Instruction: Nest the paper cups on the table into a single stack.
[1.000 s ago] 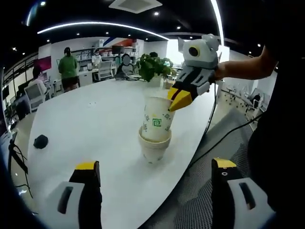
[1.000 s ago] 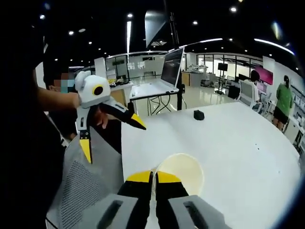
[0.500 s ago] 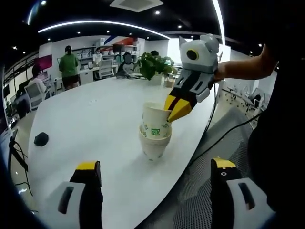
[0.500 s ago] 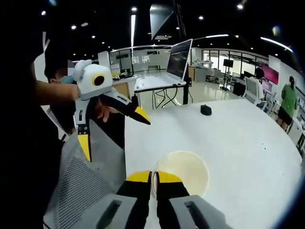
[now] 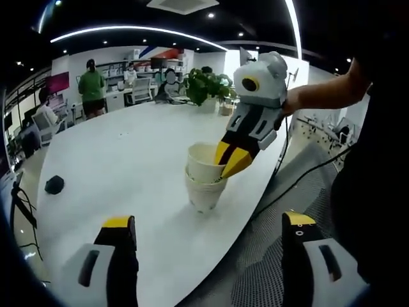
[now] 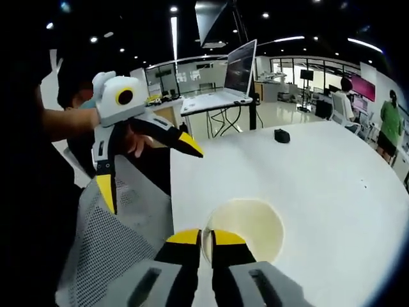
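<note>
A stack of white paper cups stands on the white table near its right edge. The top cup sits deep in the stack, and my right gripper comes down from the upper right, shut on that cup's rim. In the right gripper view its yellow-tipped jaws pinch the near rim of the cup's round mouth. My left gripper stands open in front of the stack, apart from it, with nothing between its fingers; it also appears as the left gripper to the left of the cup.
A small black object lies at the table's left. A potted plant stands at the far end. People stand and sit beyond the table. A laptop rests on a stand past the table edge. Grey floor lies right of the table.
The right gripper has pushed the top cup down into the stack, so its green logo is now hidden. The left gripper has stayed open and nearly still.
</note>
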